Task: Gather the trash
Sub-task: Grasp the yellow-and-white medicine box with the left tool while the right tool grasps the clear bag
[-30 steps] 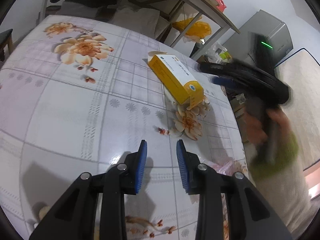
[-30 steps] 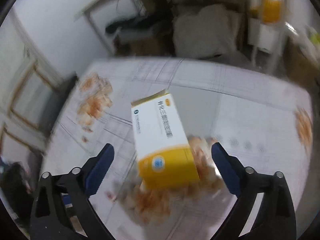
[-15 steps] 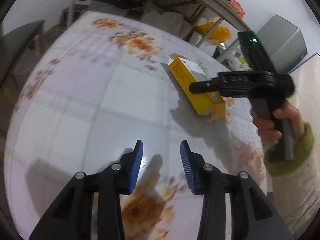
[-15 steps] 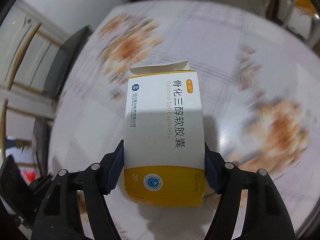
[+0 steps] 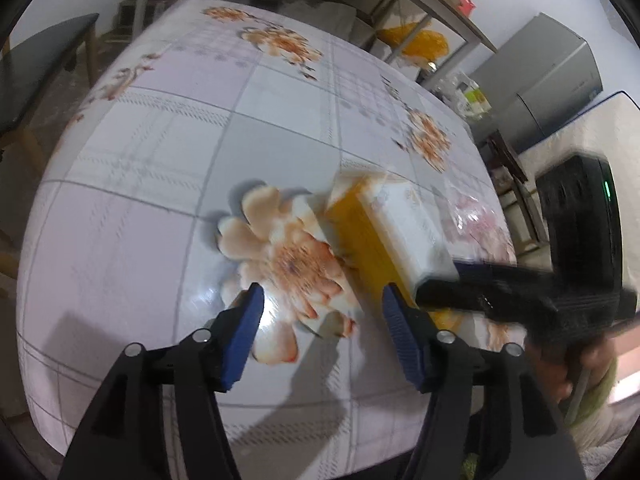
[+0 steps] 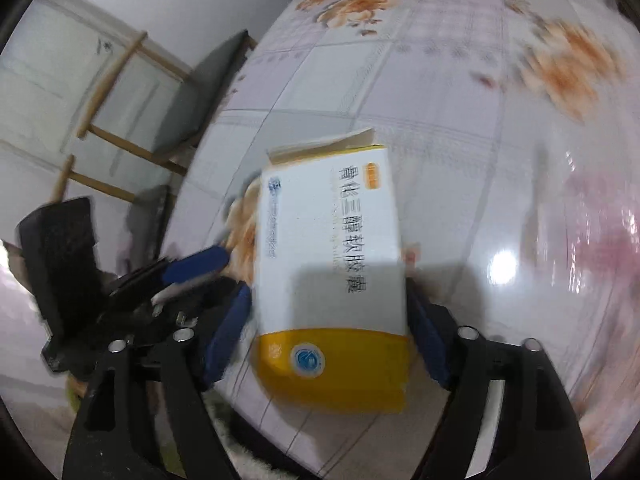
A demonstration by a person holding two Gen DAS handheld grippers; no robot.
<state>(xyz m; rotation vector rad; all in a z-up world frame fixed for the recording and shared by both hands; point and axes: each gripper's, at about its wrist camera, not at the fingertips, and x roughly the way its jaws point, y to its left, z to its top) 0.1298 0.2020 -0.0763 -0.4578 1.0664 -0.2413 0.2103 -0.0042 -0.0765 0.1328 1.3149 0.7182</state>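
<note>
A white and yellow medicine box (image 6: pixel 328 248) with an open end flap sits between the blue pads of my right gripper (image 6: pixel 328 320). Both pads lie against its sides while the jaws are opening. The box hangs low over the flowered table (image 6: pixel 460 100) near its front edge. In the left wrist view the same box (image 5: pixel 384 232) is blurred, just beyond my left gripper (image 5: pixel 322 312). That gripper's jaws are opening with nothing between them, and its right fingertip (image 5: pixel 394 308) is close to the box's yellow side. A crumpled pinkish clear wrapper (image 5: pixel 476 216) lies on the table to the right.
A dark-seated wooden chair (image 6: pixel 200 92) stands beside the table's left edge. Beyond the far edge are a metal shelf with a yellow bag (image 5: pixel 416 42) and a grey fridge (image 5: pixel 552 80). A hand in a green cuff (image 5: pixel 592 380) holds the right gripper.
My right gripper came down around the box, closed on it and carried it toward the near table edge. My left gripper spread its jaws and moved across the table toward the box.
</note>
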